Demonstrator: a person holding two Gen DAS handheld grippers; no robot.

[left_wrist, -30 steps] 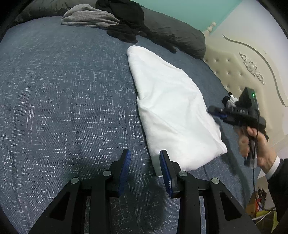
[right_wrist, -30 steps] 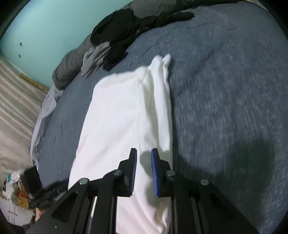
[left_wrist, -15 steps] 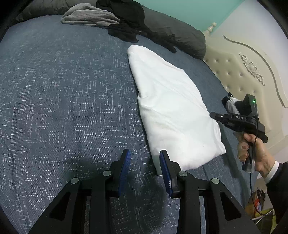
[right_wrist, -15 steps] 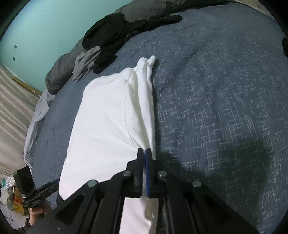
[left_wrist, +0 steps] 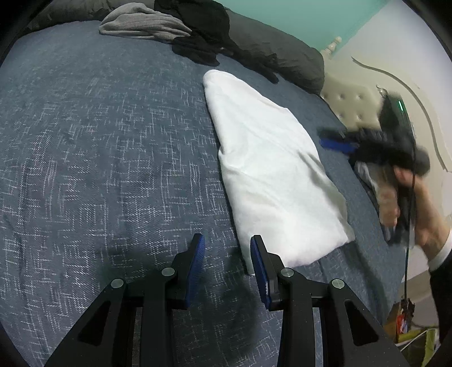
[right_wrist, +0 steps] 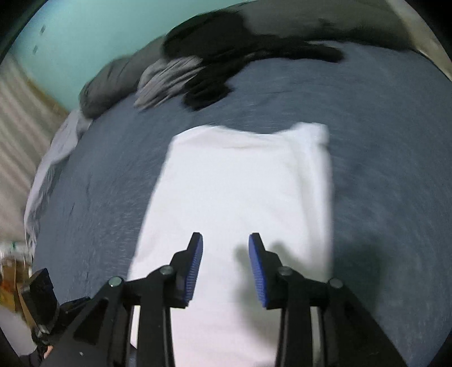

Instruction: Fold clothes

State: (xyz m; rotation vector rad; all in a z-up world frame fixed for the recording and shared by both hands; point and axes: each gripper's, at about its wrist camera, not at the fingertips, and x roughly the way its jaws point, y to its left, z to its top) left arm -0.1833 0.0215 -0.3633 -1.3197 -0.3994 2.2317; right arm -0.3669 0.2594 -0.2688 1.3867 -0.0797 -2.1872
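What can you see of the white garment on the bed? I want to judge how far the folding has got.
The white garment is plain, soft-looking cloth, folded into a long flat panel that narrows toward its far end. It lies on the blue-grey bedspread, apart from the dark and grey clothes heaped near the pillows. A folded-over strip runs along one long edge. The right gripper, whose jaws have just been opening, hovers above it with nothing between them. The left gripper stands open beside its near corner.

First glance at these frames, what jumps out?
The folded white garment lying lengthwise on the blue-grey bedspread, bright against it. Behind it, a heap of black clothes and a grey garment against the dark bolster. The right gripper hangs open above the white cloth, holding nothing.
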